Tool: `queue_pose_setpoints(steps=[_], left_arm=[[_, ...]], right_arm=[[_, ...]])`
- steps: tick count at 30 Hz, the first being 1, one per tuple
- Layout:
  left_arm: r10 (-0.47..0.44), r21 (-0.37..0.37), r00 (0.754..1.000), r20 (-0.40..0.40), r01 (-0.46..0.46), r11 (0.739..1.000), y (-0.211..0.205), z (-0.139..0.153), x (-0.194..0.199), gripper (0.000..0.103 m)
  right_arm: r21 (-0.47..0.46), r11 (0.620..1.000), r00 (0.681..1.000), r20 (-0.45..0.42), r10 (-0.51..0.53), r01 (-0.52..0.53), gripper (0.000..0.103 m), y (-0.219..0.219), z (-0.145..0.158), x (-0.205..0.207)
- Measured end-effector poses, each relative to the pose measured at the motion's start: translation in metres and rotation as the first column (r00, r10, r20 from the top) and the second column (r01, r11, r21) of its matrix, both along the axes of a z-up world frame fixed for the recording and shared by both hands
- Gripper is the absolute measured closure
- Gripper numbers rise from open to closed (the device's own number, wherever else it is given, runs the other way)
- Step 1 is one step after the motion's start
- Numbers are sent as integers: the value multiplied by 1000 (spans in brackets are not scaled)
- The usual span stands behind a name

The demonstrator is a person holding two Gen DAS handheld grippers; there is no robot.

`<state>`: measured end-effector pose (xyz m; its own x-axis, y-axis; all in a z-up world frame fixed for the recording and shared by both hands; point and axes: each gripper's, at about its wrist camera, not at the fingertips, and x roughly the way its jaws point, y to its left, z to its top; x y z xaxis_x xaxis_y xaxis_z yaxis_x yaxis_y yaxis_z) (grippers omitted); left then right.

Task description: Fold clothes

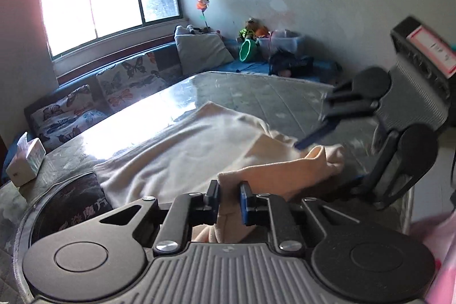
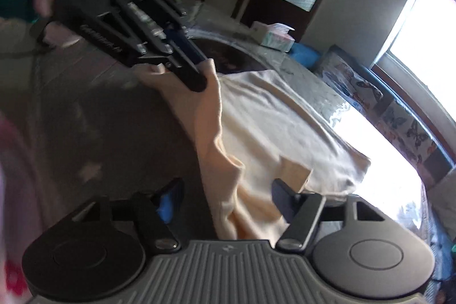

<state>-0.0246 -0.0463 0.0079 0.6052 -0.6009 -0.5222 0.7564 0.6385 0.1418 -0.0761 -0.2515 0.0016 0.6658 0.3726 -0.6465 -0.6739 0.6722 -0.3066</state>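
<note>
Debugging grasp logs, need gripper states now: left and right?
Left gripper: closed on the cream garment.
Right gripper: open, garment between its fingers, not clamped.

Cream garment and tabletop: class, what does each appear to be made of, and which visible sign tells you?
Cream garment: probably soft knit or fleece, matte; it drapes in limp folds. Tabletop: likely glass or polished stone, glossy; it mirrors the window glare.
</note>
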Motion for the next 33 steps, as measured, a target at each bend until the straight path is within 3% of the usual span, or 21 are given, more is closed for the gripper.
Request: queue_pose_setpoints(steps=[2, 4, 8, 15, 17, 20, 21, 27, 33], left_arm=[[-1, 1, 1000, -13, 1, 1000, 1, 0, 3, 85], [-1, 18, 1000, -6, 1, 1000, 5, -3, -1, 83], [2, 49, 1000, 7, -2, 999, 12, -11, -15, 59], [14, 182, 998, 60, -24, 983, 12, -41, -32, 55], [31, 206, 996, 79, -47, 977, 14, -46, -32, 56], [39, 185, 997, 62, -50, 982, 21, -41, -32, 84], [40, 168, 998, 55, -49, 985, 24, -36, -34, 87], [27, 74, 1000, -3, -27, 997, 44, -6, -65, 90], [0, -11, 998, -67, -1, 1000, 58, 30, -108, 90]], right_arm=[[53, 998, 997, -67, -23, 27, 78, -2, 3, 17], [111, 992, 989, -142, -36, 52, 86, -8, 9, 31], [173, 982, 979, -202, -37, 73, 89, -14, 21, 44], [207, 974, 977, -208, -48, 92, 91, -12, 32, 50], [210, 973, 977, -203, -58, 101, 92, -11, 32, 48], [215, 972, 981, -185, -59, 99, 93, -11, 33, 38], [218, 971, 982, -180, -56, 96, 93, -11, 34, 34], [232, 972, 985, -173, -6, 47, 94, -16, 53, -4], [263, 965, 964, -260, 53, 18, 94, -27, 90, -50]])
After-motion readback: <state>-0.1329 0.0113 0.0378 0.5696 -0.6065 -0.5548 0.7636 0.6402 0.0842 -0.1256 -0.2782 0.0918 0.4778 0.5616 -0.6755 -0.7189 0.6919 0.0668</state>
